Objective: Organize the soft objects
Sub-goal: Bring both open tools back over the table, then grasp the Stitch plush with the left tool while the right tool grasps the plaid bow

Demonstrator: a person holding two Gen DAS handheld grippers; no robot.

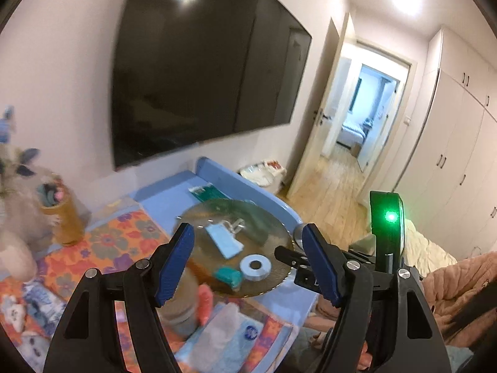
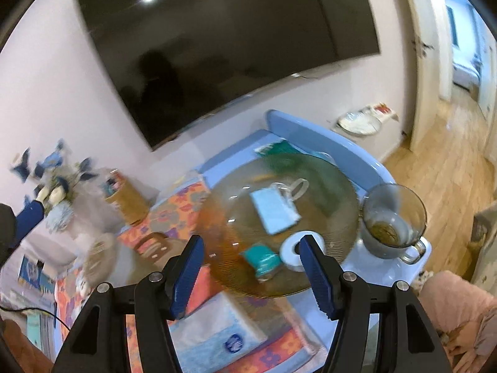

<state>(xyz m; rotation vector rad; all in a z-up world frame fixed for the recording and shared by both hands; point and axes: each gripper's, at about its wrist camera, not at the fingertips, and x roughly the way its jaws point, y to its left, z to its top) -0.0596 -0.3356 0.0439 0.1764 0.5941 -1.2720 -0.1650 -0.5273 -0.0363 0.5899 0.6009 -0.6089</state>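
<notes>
Lying flat at the centre of the glass plate (image 2: pixel 335 186), the blue face mask (image 2: pixel 273 211) looks light, limp and thin, best pinched at its 5 o'clock edge, while the left gripper (image 1: pixel 247 264) and right gripper (image 2: pixel 251 273) both gape empty.

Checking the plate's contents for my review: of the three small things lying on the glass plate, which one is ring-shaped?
The white tape roll, at the plate's near edge. It has a round hole; the teal packet beside it and the blue face mask farther back have none.
</notes>
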